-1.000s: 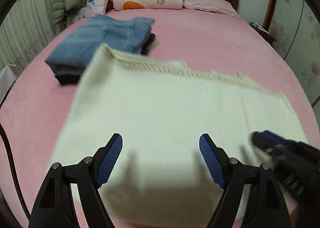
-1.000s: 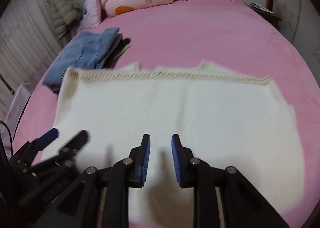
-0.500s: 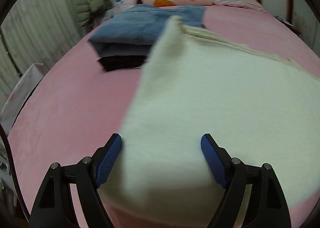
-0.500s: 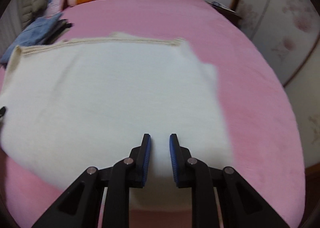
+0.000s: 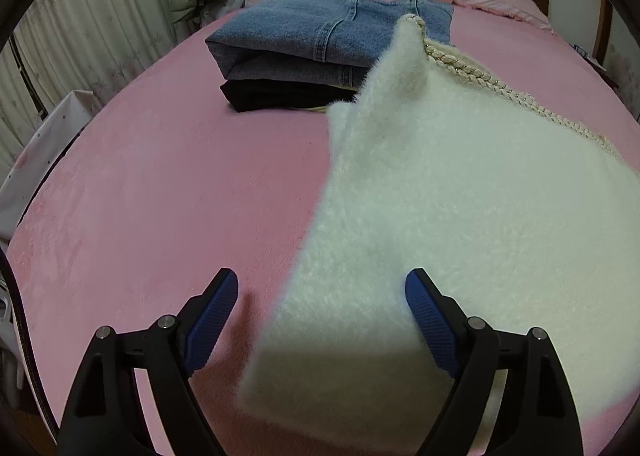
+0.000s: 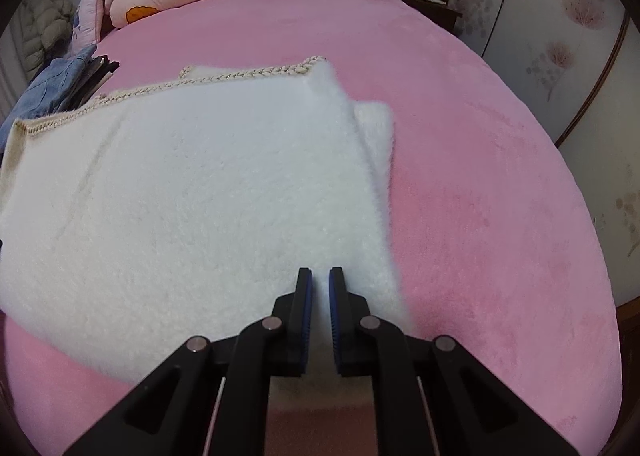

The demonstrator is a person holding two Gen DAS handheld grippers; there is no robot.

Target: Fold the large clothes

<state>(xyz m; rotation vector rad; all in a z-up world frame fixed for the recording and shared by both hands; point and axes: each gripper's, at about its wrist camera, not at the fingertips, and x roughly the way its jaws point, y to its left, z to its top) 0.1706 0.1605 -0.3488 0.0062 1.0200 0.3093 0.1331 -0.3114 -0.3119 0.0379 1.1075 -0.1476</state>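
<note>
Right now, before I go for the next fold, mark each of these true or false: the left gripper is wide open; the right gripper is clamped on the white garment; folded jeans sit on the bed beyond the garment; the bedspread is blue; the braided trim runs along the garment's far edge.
1. The left gripper is wide open. True.
2. The right gripper is clamped on the white garment. False: its jaws are nearly closed, but a gap shows and nothing is between them.
3. Folded jeans sit beyond the garment. True.
4. The bedspread is blue. False: it is pink.
5. The braided trim runs along the far edge. True.
</note>
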